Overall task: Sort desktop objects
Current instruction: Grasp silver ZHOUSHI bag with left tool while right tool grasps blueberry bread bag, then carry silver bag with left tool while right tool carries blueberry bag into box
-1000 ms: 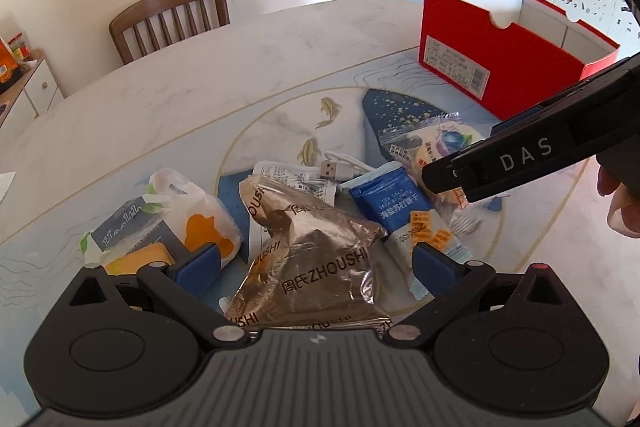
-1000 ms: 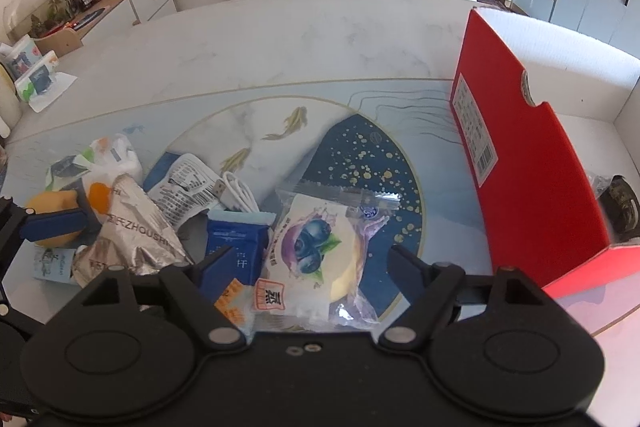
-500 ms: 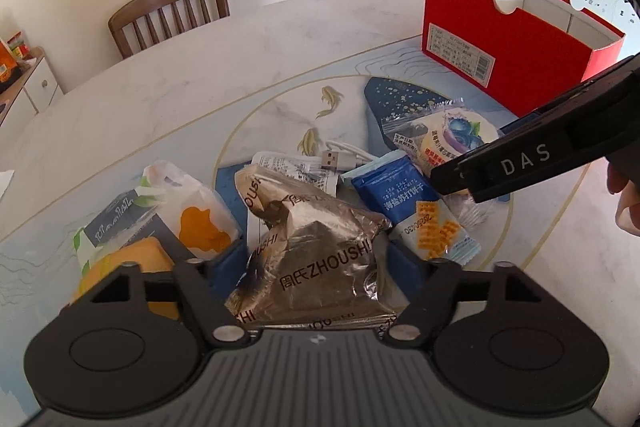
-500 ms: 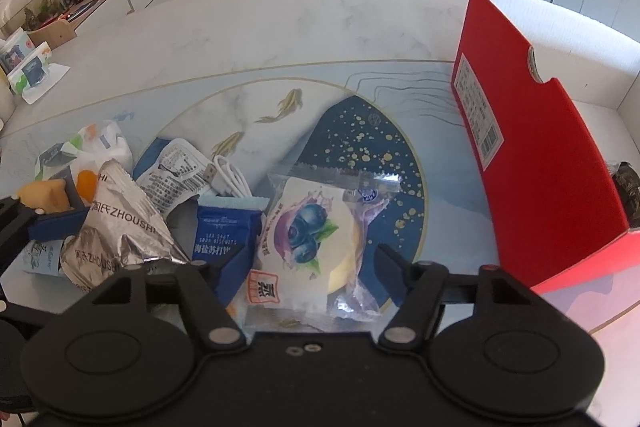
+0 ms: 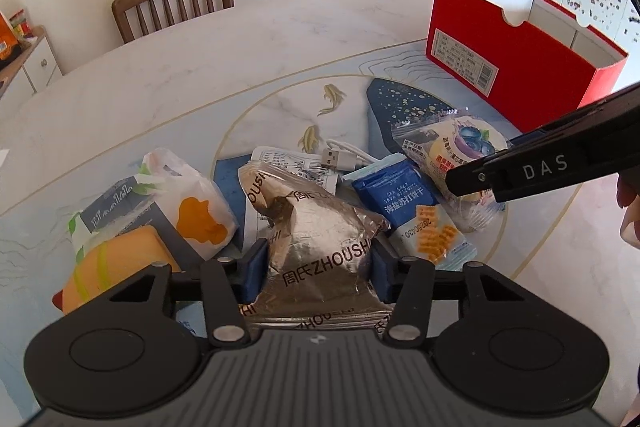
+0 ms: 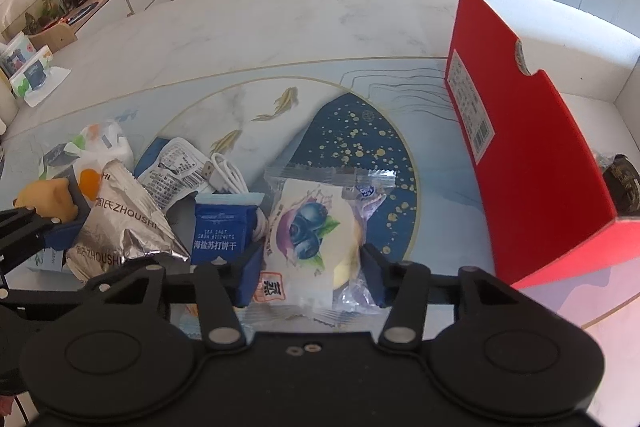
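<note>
Both grippers pinch snack packets.
Left gripper (image 5: 317, 263) clamps the silver bag (image 5: 320, 239); right gripper (image 6: 310, 273) squeezes the blueberry pastry (image 6: 310, 227).

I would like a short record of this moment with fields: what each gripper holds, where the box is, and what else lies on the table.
left gripper: shut on silver bag
right gripper: shut on blueberry pack
red box: open, on the table, to the right of the pile
blue biscuit pack: between the two held packs
white cable: behind the biscuit pack
other: orange toy, white pouch
</note>
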